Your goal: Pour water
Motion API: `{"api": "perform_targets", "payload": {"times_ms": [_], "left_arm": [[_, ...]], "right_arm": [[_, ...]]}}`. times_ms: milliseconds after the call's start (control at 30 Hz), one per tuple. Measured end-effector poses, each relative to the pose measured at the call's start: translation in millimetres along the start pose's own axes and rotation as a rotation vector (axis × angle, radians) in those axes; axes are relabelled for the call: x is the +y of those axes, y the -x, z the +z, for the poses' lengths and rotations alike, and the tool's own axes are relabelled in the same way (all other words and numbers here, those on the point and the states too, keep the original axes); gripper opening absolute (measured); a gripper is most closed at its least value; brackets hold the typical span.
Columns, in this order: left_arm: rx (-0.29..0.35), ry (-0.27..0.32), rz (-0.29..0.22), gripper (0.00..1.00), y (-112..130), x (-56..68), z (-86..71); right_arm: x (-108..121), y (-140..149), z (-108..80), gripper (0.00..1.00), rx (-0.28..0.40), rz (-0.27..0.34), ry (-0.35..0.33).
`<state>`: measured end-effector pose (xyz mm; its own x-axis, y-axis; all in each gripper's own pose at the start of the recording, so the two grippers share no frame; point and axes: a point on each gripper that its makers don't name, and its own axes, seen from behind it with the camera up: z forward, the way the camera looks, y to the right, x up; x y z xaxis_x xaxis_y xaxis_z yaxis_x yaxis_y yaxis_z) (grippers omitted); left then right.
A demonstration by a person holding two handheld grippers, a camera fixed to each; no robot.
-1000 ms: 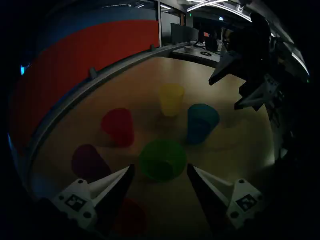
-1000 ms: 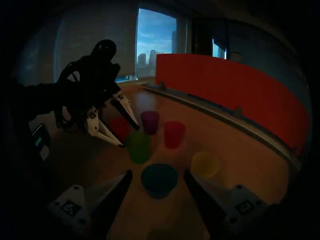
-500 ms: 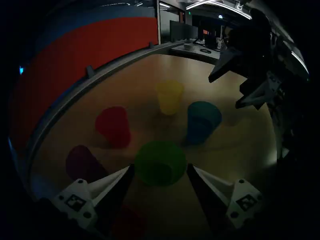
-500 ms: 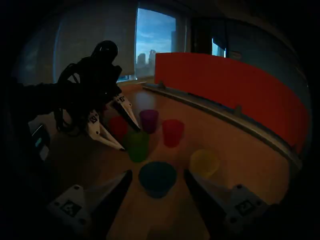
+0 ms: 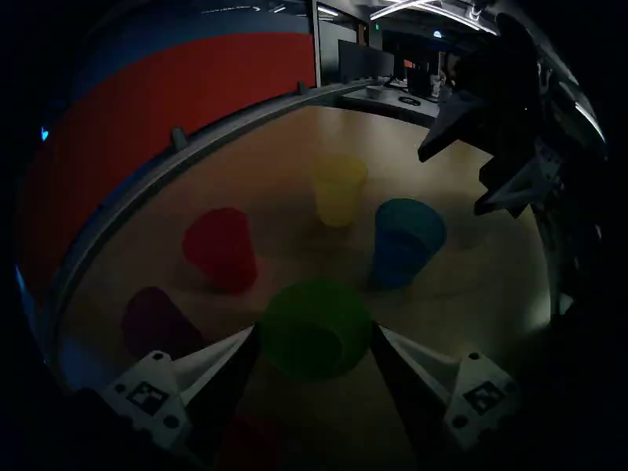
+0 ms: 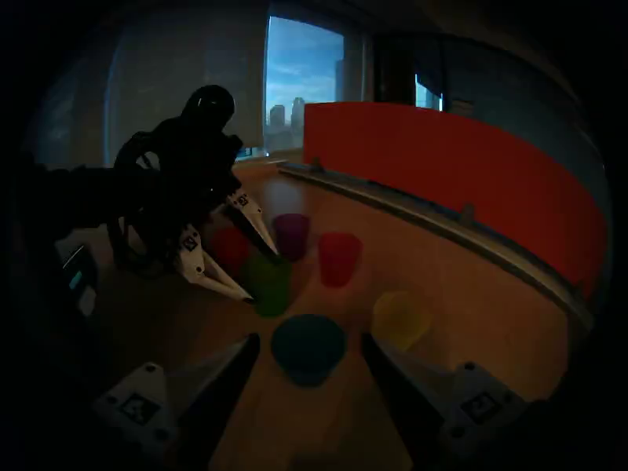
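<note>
Several plastic cups stand on a wooden table. In the left gripper view my left gripper (image 5: 314,328) is open, its fingers flanking the green cup (image 5: 314,314). Beyond it stand the blue cup (image 5: 404,239), the yellow cup (image 5: 339,188), a red cup (image 5: 221,247) and a purple cup (image 5: 153,322). My right gripper (image 5: 449,184) hangs open to the right of the blue cup. In the right gripper view my right gripper (image 6: 308,339) is open with the blue cup (image 6: 308,345) between its fingertips. Farther off, the left gripper (image 6: 263,275) straddles the green cup (image 6: 268,282).
A red partition (image 6: 471,165) with a grey rail runs along the table's far edge. A second red cup (image 6: 230,247) stands behind the green one, beside the purple cup (image 6: 290,234) and the other red cup (image 6: 339,257). The yellow cup (image 6: 400,318) stands right of the blue. The light is dim.
My left gripper has moved forward, so the green cup now sits between its fingers. My right gripper has crept slightly closer to the blue cup. Both stay open.
</note>
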<state>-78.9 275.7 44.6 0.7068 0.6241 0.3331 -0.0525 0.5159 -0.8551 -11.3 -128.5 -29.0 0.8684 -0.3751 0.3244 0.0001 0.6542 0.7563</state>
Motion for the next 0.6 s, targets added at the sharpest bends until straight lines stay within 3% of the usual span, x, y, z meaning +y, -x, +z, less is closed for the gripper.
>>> {"api": "perform_targets", "payload": {"times_ms": [100, 233, 600], "left_arm": [[0.003, -0.007, 0.002, 0.96, 0.3, 0.0, 1.4], [0.013, -0.014, 0.0, 0.89, 0.1, -0.3, 2.9], [0.038, -0.011, -0.009, 0.88, -5.2, 1.1, -3.5]], "right_arm": [[0.3, 1.1, 0.5, 0.97, -0.002, 0.001, 0.0], [0.1, 2.4, 1.1, 0.97, -0.003, 0.002, -0.001], [-1.3, 4.6, 2.6, 0.96, -0.008, 0.004, -0.002]]}}
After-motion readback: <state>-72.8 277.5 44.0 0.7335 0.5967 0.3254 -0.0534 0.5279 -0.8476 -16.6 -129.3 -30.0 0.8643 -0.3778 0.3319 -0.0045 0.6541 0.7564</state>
